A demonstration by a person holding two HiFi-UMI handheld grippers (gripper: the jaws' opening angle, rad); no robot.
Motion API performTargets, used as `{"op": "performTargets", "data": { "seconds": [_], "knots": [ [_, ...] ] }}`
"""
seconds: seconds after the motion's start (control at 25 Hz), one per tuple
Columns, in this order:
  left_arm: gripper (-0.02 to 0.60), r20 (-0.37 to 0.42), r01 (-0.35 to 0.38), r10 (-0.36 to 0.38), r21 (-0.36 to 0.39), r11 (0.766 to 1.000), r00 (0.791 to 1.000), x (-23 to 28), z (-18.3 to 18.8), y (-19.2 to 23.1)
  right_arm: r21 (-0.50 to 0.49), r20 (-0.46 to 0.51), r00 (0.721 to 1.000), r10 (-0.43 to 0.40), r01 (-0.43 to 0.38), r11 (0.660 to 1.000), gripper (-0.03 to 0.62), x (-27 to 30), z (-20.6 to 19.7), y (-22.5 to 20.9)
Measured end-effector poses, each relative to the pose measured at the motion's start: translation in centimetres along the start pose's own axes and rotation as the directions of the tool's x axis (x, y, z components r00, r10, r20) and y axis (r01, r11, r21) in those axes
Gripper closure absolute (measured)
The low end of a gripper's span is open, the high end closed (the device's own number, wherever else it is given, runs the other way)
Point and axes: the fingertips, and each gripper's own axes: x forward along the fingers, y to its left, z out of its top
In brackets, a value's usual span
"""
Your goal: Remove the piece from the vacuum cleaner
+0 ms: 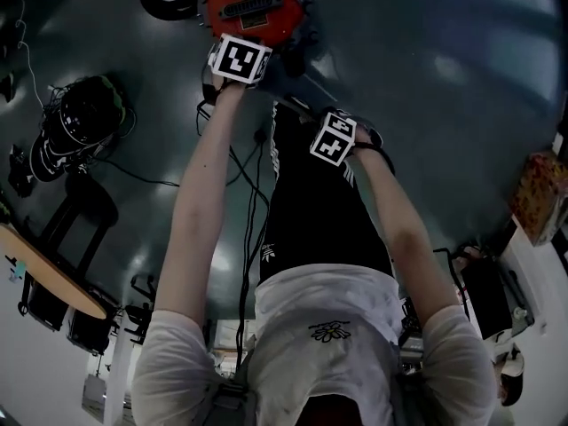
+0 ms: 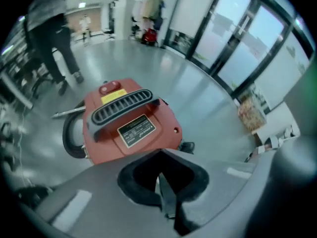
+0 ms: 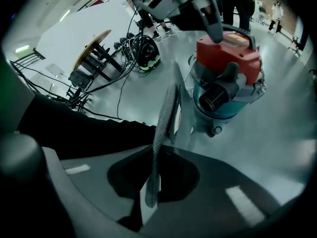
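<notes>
Stands over the vacuum cleaner [image 1: 253,3] on the grey floor [image 1: 426,78], both arms stretched down. Holds the left gripper [image 2: 160,176] above the red lid [image 2: 130,120], near its black vented handle [image 2: 121,105], jaws pressed together with nothing between them. Holds the right gripper [image 3: 170,83] nearer the body and off to the machine's side, jaws likewise closed tight, empty as far as can be seen. Faces from that side a ribbed black hose piece [image 3: 214,99] at the port of the teal drum [image 3: 225,114] under the lid. Sees a black hose [image 2: 72,139] looped on the floor just beside the machine.
</notes>
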Motion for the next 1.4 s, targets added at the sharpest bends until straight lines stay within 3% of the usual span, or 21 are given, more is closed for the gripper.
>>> {"op": "performTargets", "data": {
  "seconds": [0.04,0.12,0.28,0.4,0.52,0.68,0.8,0.96,1.16,1.24,1.4],
  "knots": [
    [0.58,0.036,0.012,-0.009,-0.083,0.996,0.999,-0.5,-0.5,-0.2,0.002,0.006,1.0,-0.019,0.019,1.0,0.557,-0.9,0.2,-0.6],
    [0.58,0.078,0.005,0.006,-0.145,0.989,0.997,-1.7,-1.3,-0.9,0.006,0.02,0.998,-0.056,0.056,0.998,0.557,-2.8,0.5,-2.0],
    [0.58,0.1,0.014,-0.002,-0.125,0.992,0.995,-5.2,-1.3,-3.9,0.037,0.07,0.99,-0.124,0.121,0.992,0.556,-7.7,1.4,-3.4],
    [0.58,0.174,0.009,0.011,-0.111,0.994,0.985,-9.4,0.9,-5.7,0.039,0.129,0.974,-0.185,0.182,0.983,0.556,-12.3,3.2,-3.8],
    [0.58,0.312,-0.01,0.059,-0.157,0.988,0.948,-14.9,3.6,-6.6,0.029,0.188,0.949,-0.254,0.253,0.967,0.556,-17.3,5.5,-3.4],
    [0.58,0.527,-0.042,0.14,-0.195,0.98,0.838,-23.7,8.6,-7.0,0.068,0.331,0.88,-0.341,0.338,0.939,0.556,-24.9,9.2,-3.2],
    [0.581,0.639,-0.114,0.192,-0.161,0.98,0.745,-30.5,12.1,-6.0,0.128,0.463,0.791,-0.401,0.388,0.913,0.554,-31.2,12.9,-3.8],
    [0.58,0.77,-0.197,0.26,-0.177,0.964,0.583,-40.5,15.7,-4.9,0.185,0.61,0.624,-0.489,0.488,0.853,0.553,-41.0,17.8,-4.5],
    [0.58,0.867,-0.226,0.316,-0.243,0.943,0.385,-49.4,17.5,-5.3,0.256,0.767,0.371,-0.523,0.571,0.78,0.554,-53.5,22.2,-2.8],
    [0.58,0.896,-0.252,0.322,-0.25,0.935,0.307,-52.0,17.6,-5.5,0.277,0.8,0.287,-0.527,0.603,0.748,0.554,-56.4,23.2,-1.6],
    [0.58,0.926,-0.309,0.319,-0.248,0.918,0.203,-56.7,19.4,-5.4,0.338,0.825,0.143,-0.547,0.65,0.68,0.554,-61.4,24.4,-0.5]
  ]
}}
